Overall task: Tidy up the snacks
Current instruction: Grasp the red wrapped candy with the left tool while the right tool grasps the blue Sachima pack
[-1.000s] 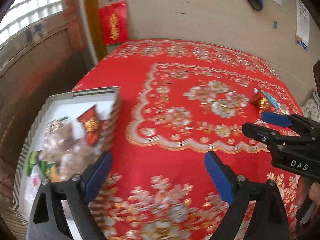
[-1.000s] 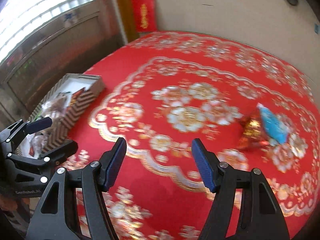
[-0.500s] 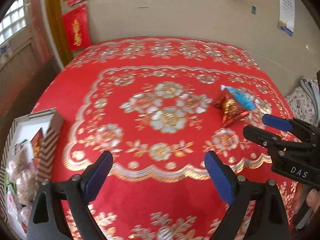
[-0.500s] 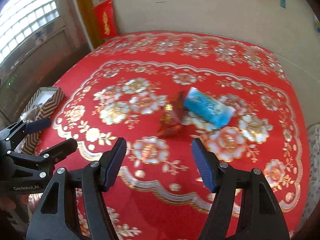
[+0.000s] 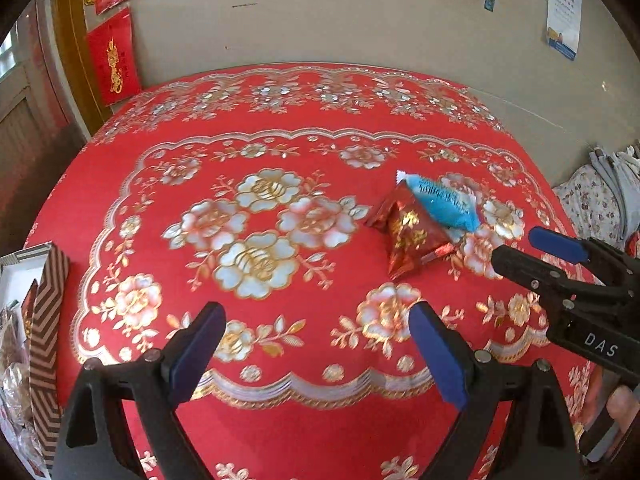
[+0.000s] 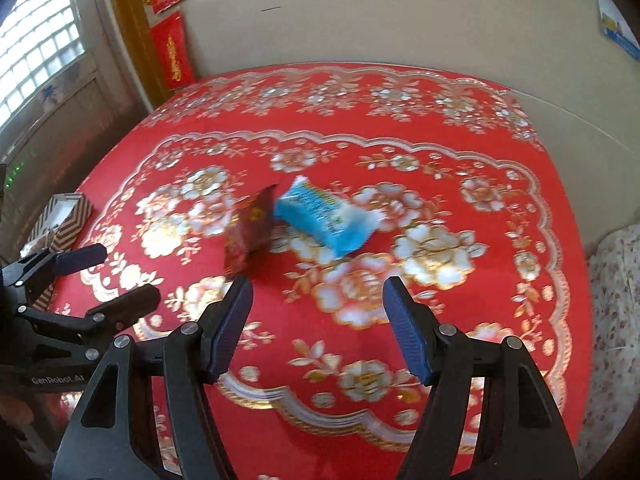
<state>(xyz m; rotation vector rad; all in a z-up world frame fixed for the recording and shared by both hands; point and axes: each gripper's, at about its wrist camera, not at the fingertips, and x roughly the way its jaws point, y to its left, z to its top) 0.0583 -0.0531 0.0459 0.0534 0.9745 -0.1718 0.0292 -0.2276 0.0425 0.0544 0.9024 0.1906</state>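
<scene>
Broadly, the red floral tablecloth [image 5: 280, 420] covers the table, and the striped cardboard box [image 5: 50, 304] of snacks sits at nine o'clock. Toward two o'clock lie the red foil snack packet [image 5: 408, 236] and blue plastic snack packet [image 5: 444, 204], touching. Both left gripper [image 5: 316, 356] and right gripper [image 6: 318, 320] stand apart, empty. I would approach slowly and take one packet alone.

The table [image 5: 280, 420] wears a red cloth with silver and gold flowers and scalloped borders. 1 snack packet [image 5: 412, 236] is red with gold print, the other [image 5: 444, 204] light blue. The box [image 5: 50, 300] has brown-and-white chevron stripes. Both claws are black with blue pads [image 5: 196, 354].
</scene>
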